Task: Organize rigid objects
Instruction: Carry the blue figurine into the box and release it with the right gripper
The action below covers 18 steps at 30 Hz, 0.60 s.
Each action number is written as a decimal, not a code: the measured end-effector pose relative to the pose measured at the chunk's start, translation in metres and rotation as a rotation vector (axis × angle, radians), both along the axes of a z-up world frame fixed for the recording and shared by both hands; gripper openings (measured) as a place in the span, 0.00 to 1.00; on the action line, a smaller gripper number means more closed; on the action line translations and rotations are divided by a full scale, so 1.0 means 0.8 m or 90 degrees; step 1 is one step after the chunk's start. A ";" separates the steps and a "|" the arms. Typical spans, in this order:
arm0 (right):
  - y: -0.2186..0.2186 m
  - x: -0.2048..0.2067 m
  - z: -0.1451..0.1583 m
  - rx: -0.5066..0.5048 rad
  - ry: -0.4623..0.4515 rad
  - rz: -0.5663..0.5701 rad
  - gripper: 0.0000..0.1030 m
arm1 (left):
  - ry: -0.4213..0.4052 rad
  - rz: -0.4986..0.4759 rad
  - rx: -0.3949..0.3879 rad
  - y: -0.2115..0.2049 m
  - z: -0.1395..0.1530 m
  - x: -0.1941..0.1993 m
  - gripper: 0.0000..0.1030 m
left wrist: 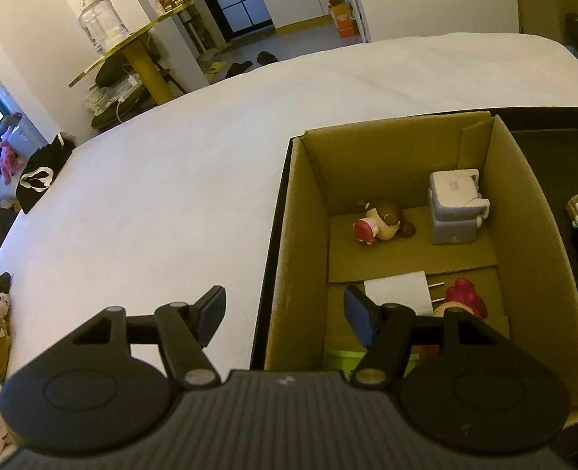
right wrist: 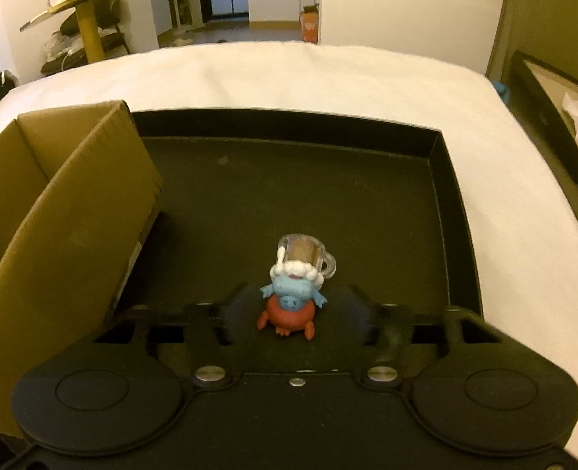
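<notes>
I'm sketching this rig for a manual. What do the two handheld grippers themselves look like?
Both look alike: matte black plastic bodies with a ribbed centre panel, flanked by two rounded lobes bearing raised oval discs. Silver pivot pins join black linkage arms. The left gripper has flat dark blue pads on its fingers. The right gripper shows similar dark pads, blurred. No cables, sleeves or readable markings are visible.

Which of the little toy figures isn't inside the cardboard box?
The blue figure with a clear mug on its head. It stands on the black tray between the right gripper's open fingers; the brown-haired figure and pink-haired one lie in the cardboard box.
</notes>
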State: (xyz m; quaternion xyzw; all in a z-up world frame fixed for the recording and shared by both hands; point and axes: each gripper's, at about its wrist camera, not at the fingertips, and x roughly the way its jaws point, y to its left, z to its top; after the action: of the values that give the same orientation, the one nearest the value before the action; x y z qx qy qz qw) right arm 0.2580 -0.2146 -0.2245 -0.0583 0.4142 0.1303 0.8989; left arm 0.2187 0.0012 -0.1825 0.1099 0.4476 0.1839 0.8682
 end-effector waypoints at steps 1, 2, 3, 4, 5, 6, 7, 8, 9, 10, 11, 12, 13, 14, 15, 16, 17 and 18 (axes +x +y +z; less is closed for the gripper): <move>0.003 -0.001 0.000 -0.005 -0.008 -0.001 0.66 | 0.001 0.001 0.003 0.000 -0.001 0.000 0.63; 0.002 -0.001 0.002 -0.008 -0.012 0.000 0.68 | 0.003 0.002 0.005 0.000 -0.002 0.000 0.63; 0.005 -0.001 0.002 -0.008 -0.014 0.000 0.70 | 0.005 0.003 0.006 0.000 -0.002 0.001 0.63; 0.006 -0.001 0.000 -0.008 -0.013 -0.002 0.74 | 0.005 0.003 0.007 0.000 -0.003 0.002 0.63; 0.006 0.000 -0.002 -0.008 -0.012 -0.004 0.75 | 0.006 0.004 0.007 0.000 -0.003 0.002 0.63; 0.007 0.001 -0.005 -0.009 -0.011 -0.006 0.75 | 0.007 0.004 0.007 -0.001 -0.004 0.003 0.63; 0.008 0.001 -0.006 -0.012 -0.009 -0.008 0.75 | 0.008 0.003 0.007 -0.002 -0.004 0.005 0.63; 0.008 0.001 -0.009 -0.014 -0.007 -0.010 0.75 | 0.009 0.003 0.008 -0.002 -0.005 0.006 0.63; 0.009 0.003 -0.013 -0.012 -0.003 -0.012 0.75 | 0.010 0.001 0.009 -0.002 -0.005 0.007 0.63; 0.010 0.004 -0.016 -0.013 0.001 -0.014 0.72 | 0.011 0.001 0.009 -0.003 -0.006 0.008 0.63; 0.010 0.004 -0.018 -0.015 0.005 -0.013 0.69 | 0.011 0.001 0.008 -0.003 -0.006 0.009 0.63; 0.010 0.005 -0.019 -0.011 0.002 -0.012 0.68 | 0.011 0.001 0.007 -0.003 -0.006 0.009 0.63; 0.010 0.005 -0.018 -0.009 -0.001 -0.010 0.64 | 0.011 0.000 0.007 -0.003 -0.006 0.010 0.63; 0.012 0.003 -0.017 -0.012 -0.003 -0.010 0.58 | 0.011 0.000 0.008 -0.003 -0.006 0.010 0.63; 0.012 0.004 -0.016 -0.010 -0.005 -0.011 0.56 | 0.011 0.000 0.008 -0.003 -0.007 0.010 0.63; 0.012 0.004 -0.015 -0.010 -0.006 -0.014 0.51 | 0.012 0.001 0.006 -0.003 -0.006 0.010 0.63; 0.013 0.004 -0.015 -0.010 -0.008 -0.014 0.46 | 0.012 0.001 0.005 -0.003 -0.006 0.010 0.63; 0.013 0.003 -0.015 -0.012 -0.012 -0.014 0.44 | 0.012 0.001 0.003 -0.004 -0.005 0.010 0.63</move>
State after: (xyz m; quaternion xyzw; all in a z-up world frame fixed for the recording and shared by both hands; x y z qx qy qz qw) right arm 0.2605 -0.2046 -0.2362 -0.0635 0.4078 0.1163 0.9034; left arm 0.2267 -0.0017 -0.1865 0.1130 0.4552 0.1849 0.8636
